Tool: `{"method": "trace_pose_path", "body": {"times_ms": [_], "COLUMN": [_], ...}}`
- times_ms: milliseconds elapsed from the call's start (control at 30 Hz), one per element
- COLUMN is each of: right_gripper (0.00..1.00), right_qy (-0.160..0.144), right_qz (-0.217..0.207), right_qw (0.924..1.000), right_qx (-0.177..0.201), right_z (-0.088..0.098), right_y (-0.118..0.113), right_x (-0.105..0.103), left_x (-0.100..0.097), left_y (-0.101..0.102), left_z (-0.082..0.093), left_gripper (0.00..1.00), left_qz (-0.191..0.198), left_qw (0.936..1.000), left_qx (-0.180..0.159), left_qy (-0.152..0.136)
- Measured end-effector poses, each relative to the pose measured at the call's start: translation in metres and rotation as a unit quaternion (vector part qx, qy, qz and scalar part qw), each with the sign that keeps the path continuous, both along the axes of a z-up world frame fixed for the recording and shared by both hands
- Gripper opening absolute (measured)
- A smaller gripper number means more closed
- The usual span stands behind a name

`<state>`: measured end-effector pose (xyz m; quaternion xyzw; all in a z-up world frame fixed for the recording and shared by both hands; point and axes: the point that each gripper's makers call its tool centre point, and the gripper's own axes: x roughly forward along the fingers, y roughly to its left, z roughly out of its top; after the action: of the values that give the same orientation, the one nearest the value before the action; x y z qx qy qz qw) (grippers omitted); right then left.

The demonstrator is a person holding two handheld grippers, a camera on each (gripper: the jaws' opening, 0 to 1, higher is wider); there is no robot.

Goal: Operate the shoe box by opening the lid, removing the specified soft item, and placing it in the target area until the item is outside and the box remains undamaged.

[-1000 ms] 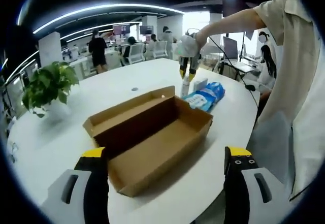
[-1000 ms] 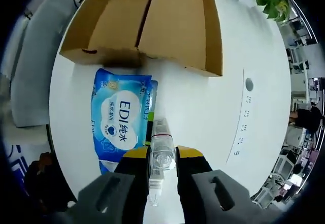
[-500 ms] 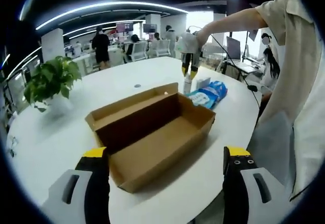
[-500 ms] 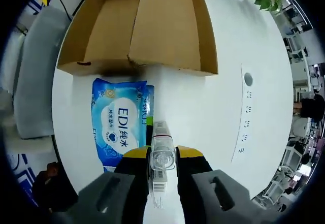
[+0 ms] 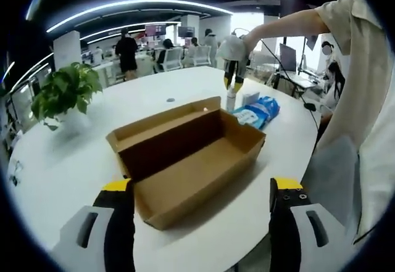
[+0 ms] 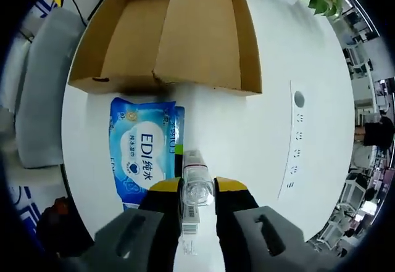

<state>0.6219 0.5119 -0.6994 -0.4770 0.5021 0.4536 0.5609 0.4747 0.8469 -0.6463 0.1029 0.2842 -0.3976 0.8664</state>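
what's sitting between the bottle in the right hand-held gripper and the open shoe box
In the right gripper view, the blue wipes pack lies on the white table between the bottle and the shoe box.

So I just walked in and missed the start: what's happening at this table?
A person is emptying a cardboard shoe box with two handheld grippers. The box sits open on the white table. The right gripper is clamped on a small clear bottle, held over the table beside a blue wipes pack lying just outside the box. The left gripper is open, holding nothing.
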Motion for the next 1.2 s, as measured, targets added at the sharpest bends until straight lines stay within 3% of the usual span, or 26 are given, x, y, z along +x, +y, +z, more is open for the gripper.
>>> {"method": "trace_pose_path", "body": {"times_ms": [367,767,1000,1200], "right_gripper": [0.22,0.24,0.23,0.22], "right_qy": [-0.013,-0.052,-0.074,-0.101], "right_qz": [0.0,-0.027,-0.09,-0.153], "right_qw": [0.9998,0.9959,0.9877,0.9746], "right_qx": [0.011,0.07,0.104,0.129], "right_z": [0.01,0.037,0.043,0.046], "right_y": [0.004,0.033,0.044,0.055], "right_x": [0.0,0.008,0.021,0.033], "left_x": [0.007,0.026,0.032,0.034], "left_y": [0.012,0.034,0.046,0.053], "left_z": [-0.008,-0.016,-0.025,-0.035], "left_gripper": [0.85,0.72,0.57,0.48], "left_qz": [0.03,0.073,0.101,0.12], "left_qw": [0.9995,0.997,0.9943,0.9917], "left_qx": [0.009,0.022,0.025,0.016], "left_qy": [0.006,0.009,0.023,0.043]}}
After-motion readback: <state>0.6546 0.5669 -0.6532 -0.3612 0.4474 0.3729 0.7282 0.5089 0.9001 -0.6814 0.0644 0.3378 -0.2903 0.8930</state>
